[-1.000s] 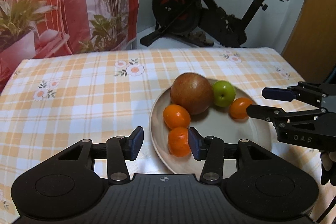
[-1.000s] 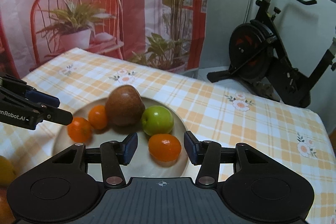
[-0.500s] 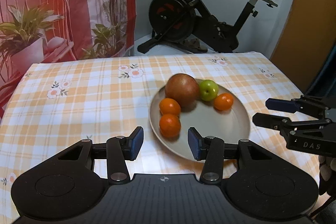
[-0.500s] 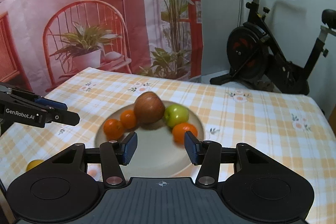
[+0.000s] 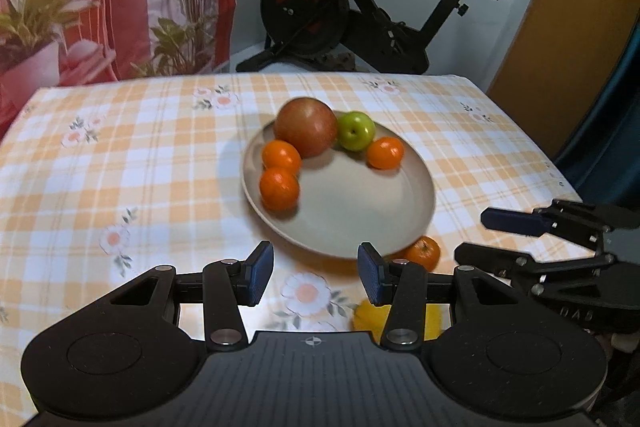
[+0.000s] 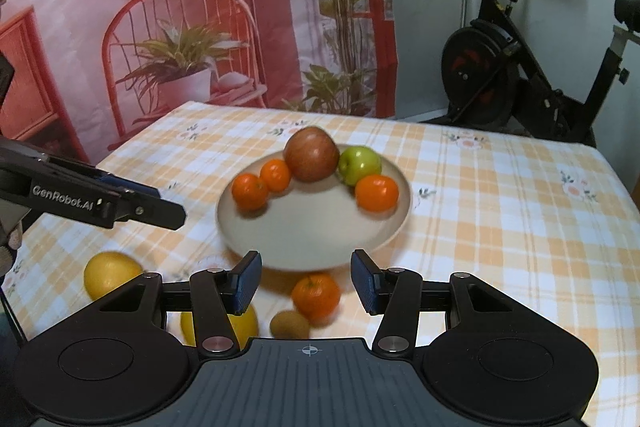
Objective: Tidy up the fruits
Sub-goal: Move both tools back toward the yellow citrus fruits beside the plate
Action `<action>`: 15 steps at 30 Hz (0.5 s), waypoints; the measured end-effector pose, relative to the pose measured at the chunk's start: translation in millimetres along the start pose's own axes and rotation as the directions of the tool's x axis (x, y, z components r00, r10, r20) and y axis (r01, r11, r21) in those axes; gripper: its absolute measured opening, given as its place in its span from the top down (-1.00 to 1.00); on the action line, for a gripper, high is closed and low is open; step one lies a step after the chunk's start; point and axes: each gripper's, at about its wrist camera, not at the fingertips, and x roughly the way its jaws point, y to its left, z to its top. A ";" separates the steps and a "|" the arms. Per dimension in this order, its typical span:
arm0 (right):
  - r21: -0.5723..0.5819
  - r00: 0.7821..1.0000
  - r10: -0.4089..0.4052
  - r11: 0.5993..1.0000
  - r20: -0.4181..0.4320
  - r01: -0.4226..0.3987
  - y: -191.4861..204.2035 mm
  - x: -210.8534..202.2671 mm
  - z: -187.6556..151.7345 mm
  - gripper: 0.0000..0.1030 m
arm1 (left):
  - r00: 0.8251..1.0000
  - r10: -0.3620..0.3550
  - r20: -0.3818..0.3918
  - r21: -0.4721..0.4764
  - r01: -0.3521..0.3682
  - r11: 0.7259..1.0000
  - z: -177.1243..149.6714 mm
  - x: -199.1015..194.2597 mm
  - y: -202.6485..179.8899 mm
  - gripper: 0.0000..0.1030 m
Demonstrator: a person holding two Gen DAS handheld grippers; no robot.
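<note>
The setting is a room in a home. A table carries an orange-and-white checked tablecloth (image 5: 120, 167) printed with small flowers. A beige plate (image 6: 320, 231) on it holds fruit, and further fruit lies loose on the cloth beside the plate. Behind the table, a black exercise bike (image 5: 360, 15) stands on the floor against a pale wall. To the left hangs a printed fabric backdrop (image 6: 160, 7) in pink and red, showing a chair, potted plants and a lamp. A tan door-like panel (image 5: 560, 39) is at the right edge.
</note>
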 end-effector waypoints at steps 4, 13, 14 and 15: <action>-0.038 1.000 0.000 0.999 -0.029 -0.001 10.5 0.7 -10.1 0.10 | 1.000 -0.025 -0.019 -0.040 0.024 0.999 -6.7 5.8 2.0 0.05; -0.095 0.996 0.060 0.993 -0.068 -0.067 34.2 1.2 -21.3 0.10 | 0.998 -0.042 -0.037 -0.069 0.039 0.997 -14.1 12.0 3.2 0.06; -0.099 0.995 0.068 0.992 -0.070 -0.075 35.6 1.2 -21.3 0.10 | 0.998 -0.045 -0.038 -0.072 0.042 0.997 -14.2 12.6 3.4 0.06; -0.104 0.994 0.075 0.991 -0.074 -0.082 37.8 1.7 -21.6 0.10 | 0.998 -0.050 -0.040 -0.079 0.047 0.996 -14.7 13.6 3.6 0.06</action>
